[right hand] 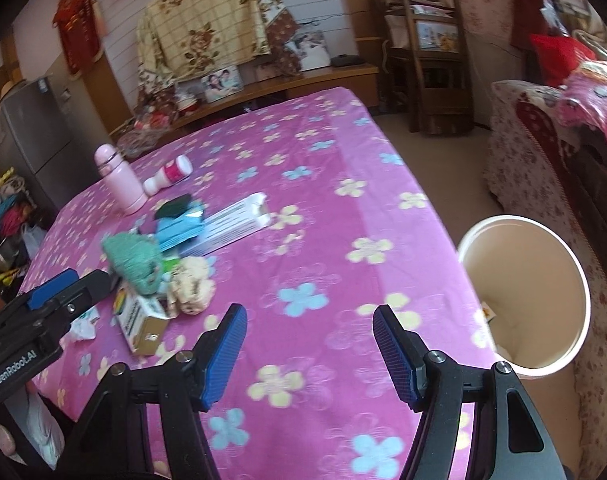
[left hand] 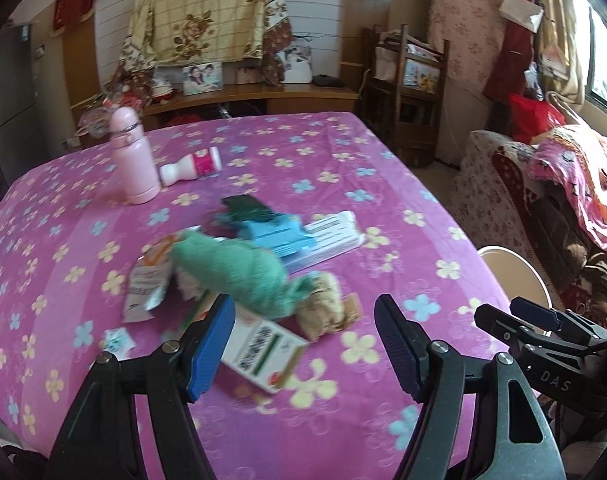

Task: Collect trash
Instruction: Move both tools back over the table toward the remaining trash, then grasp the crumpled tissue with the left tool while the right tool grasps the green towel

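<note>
A heap of trash lies on the pink flowered tablecloth (left hand: 343,184): a green crumpled cloth (left hand: 239,272), a beige crumpled wad (left hand: 323,308), a green-and-white carton (left hand: 263,348), a torn wrapper (left hand: 147,280), a blue pack (left hand: 279,232) and a long white box (left hand: 335,232). My left gripper (left hand: 303,344) is open and empty, just in front of the carton and the wad. My right gripper (right hand: 309,352) is open and empty over bare cloth, to the right of the heap (right hand: 163,276). A white bin (right hand: 523,296) stands beside the table's right edge.
A pink flask (left hand: 131,156) stands at the far left of the table with a white-and-pink bottle (left hand: 191,168) lying beside it. A covered sofa (right hand: 543,152) is to the right of the bin. A wooden shelf (left hand: 415,92) stands beyond the table.
</note>
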